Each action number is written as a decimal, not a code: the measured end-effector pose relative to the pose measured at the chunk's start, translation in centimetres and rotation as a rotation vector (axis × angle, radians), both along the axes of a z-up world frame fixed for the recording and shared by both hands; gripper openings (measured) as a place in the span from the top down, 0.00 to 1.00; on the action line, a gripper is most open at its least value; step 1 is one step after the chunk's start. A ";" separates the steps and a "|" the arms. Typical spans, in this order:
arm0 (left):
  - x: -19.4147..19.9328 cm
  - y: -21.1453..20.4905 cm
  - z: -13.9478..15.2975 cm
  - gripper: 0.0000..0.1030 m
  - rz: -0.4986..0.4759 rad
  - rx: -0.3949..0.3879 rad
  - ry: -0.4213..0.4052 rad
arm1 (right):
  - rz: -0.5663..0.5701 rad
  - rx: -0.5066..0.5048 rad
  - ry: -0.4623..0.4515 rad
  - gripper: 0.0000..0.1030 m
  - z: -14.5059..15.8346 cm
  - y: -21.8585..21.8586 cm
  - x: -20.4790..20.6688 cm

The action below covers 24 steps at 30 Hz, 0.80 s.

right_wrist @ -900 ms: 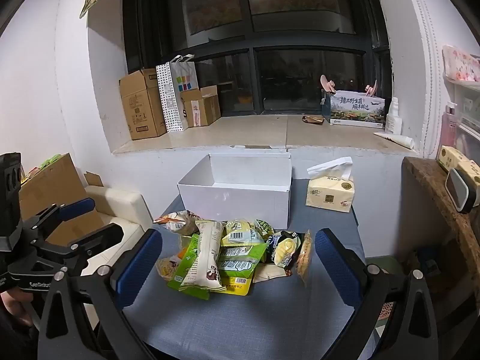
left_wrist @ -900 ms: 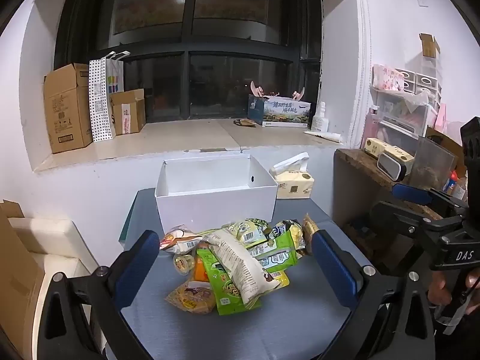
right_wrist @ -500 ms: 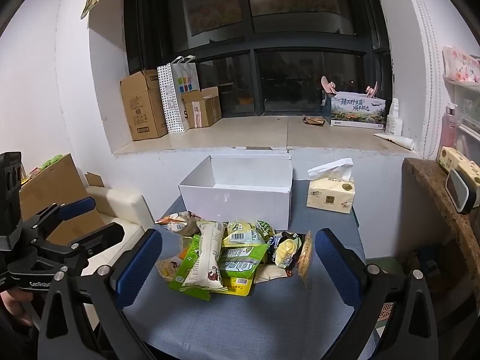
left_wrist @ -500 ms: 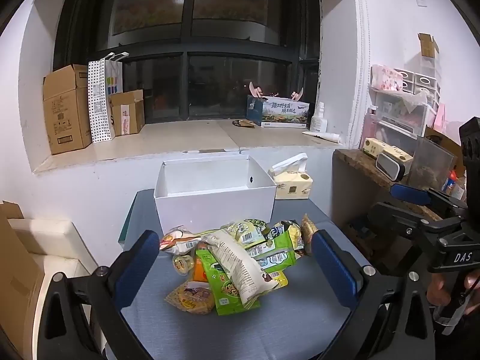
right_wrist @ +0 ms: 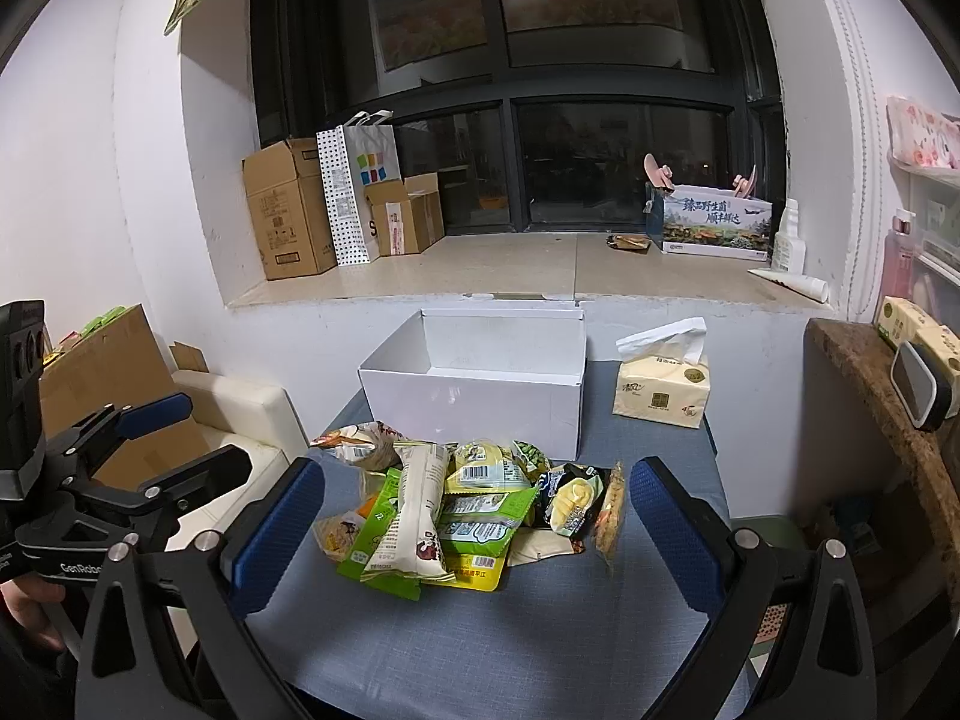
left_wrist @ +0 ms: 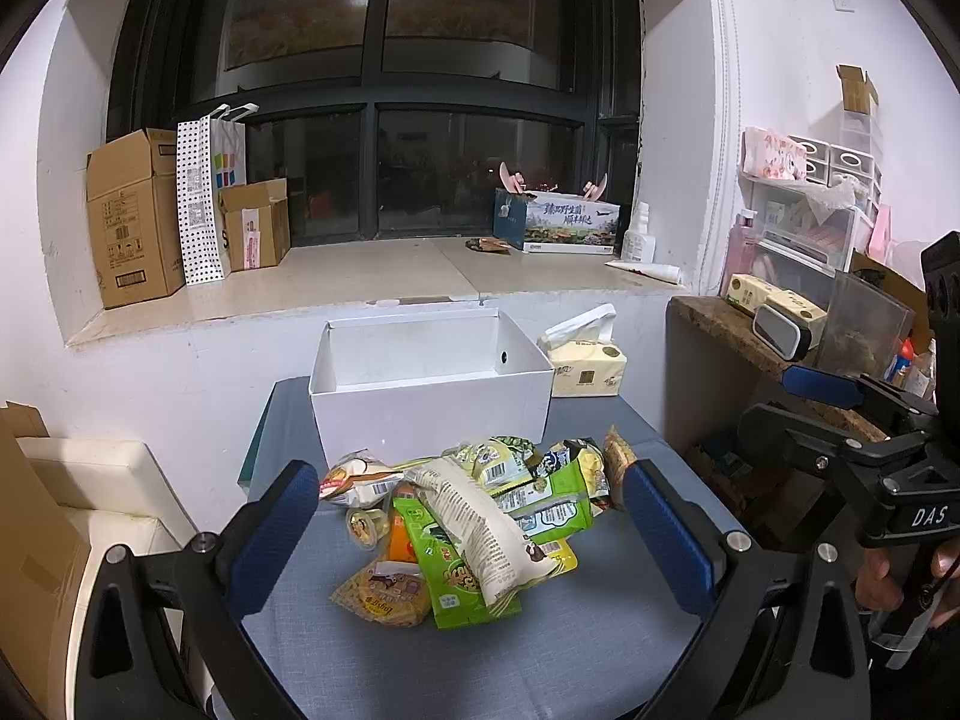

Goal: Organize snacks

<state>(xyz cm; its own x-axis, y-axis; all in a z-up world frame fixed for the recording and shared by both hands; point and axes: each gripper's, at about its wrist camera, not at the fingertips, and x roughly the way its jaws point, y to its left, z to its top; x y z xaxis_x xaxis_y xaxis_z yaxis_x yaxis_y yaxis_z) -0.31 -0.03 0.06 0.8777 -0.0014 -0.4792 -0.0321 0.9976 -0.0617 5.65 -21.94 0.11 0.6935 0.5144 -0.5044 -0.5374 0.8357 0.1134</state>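
Note:
A heap of snack packets (left_wrist: 474,510) (right_wrist: 456,504) lies on the blue-grey table (left_wrist: 540,648) (right_wrist: 540,630). A long white packet (left_wrist: 480,516) (right_wrist: 414,504) rests on top of green ones. Behind the heap stands an open white box (left_wrist: 432,414) (right_wrist: 480,402) with nothing visible inside. My left gripper (left_wrist: 468,474) (right_wrist: 198,438) hovers in front of the heap, open wide and holding nothing. My right gripper (right_wrist: 477,474) (left_wrist: 786,405) hovers beside it on the right, also open with nothing between its blue pads. Neither touches a packet.
A yellow tissue pack (left_wrist: 585,360) (right_wrist: 660,390) sits right of the box. A rough wooden shelf (left_wrist: 750,330) with small items borders the table's right side. A white cushion (left_wrist: 90,480) and cardboard lie left. The window sill behind holds cardboard boxes (left_wrist: 135,216).

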 end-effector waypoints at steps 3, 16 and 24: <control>-0.1 0.0 0.0 0.00 -0.002 0.001 0.001 | 0.001 0.000 0.001 0.00 0.0 0.0 0.0; 0.0 -0.1 0.1 0.00 -0.001 0.005 0.003 | 0.001 -0.002 -0.002 0.00 0.0 0.1 -0.1; 0.0 -0.1 0.1 0.00 -0.001 0.005 0.002 | 0.001 -0.003 -0.002 0.00 0.1 0.1 -0.1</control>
